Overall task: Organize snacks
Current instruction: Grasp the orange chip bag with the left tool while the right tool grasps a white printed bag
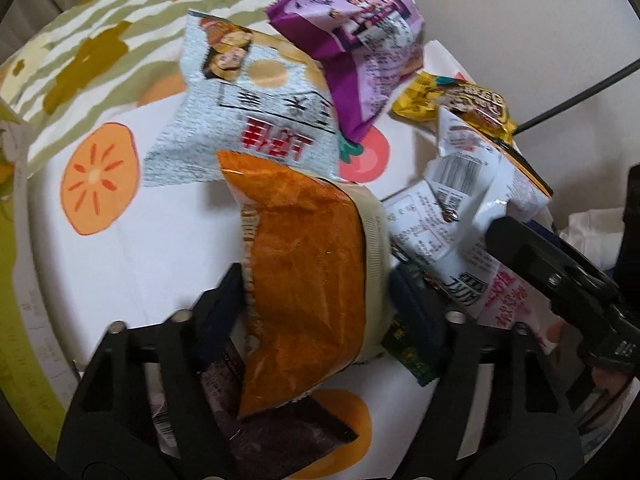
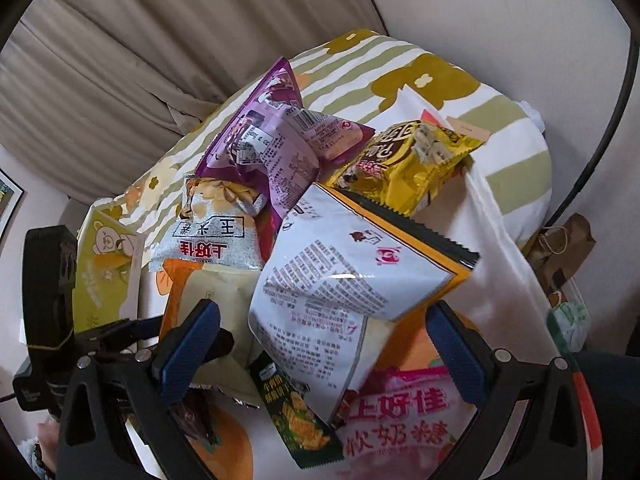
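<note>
Pick-up step, snack pile on fruit-print cloth (image 1: 120,264).
My left gripper (image 1: 316,292) pinches the crinkly orange foil packet (image 1: 304,280); right gripper (image 2: 324,344), jaws spread, straddles the white printed bag (image 2: 340,280) at twelve o'clock. Next: lift clear.

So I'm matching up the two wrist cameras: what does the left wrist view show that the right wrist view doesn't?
Left only: the left gripper closed on the orange packet, its orange face showing, and a dark brown wrapper beneath.
Right only: the open right gripper, curtain, pink candy bag.
Both: purple bag, silver bag, yellow bag, white bag.
</note>
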`<action>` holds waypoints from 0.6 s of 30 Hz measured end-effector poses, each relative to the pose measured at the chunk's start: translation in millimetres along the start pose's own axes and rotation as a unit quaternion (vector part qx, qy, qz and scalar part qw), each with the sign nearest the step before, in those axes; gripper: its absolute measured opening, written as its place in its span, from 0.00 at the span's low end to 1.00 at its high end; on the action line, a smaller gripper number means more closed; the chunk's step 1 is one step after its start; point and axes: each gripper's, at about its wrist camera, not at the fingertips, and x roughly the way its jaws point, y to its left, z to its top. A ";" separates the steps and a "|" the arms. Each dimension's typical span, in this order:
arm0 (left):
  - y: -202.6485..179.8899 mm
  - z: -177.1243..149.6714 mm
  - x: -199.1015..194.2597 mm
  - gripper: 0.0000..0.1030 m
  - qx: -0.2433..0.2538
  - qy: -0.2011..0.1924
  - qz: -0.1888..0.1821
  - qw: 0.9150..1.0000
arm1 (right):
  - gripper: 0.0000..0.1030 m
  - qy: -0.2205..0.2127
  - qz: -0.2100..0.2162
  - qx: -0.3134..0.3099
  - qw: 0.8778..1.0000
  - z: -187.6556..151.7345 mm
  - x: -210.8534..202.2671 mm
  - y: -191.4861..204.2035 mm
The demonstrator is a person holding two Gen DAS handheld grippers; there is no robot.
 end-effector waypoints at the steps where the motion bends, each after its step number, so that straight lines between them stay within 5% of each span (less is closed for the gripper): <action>1: -1.4 -0.5 0.3 0.64 0.003 -0.001 0.003 1.000 | 0.99 -0.001 0.000 -0.001 1.000 1.3 1.5 0.5; 15: -7.9 -9.0 -5.1 0.55 0.005 0.001 0.008 1.000 | 0.98 -0.003 -0.013 -0.015 1.000 4.5 17.0 4.5; 18: -9.3 -13.2 -7.4 0.55 0.006 0.002 0.008 1.000 | 0.88 -0.001 -0.019 -0.017 1.000 3.1 18.6 4.2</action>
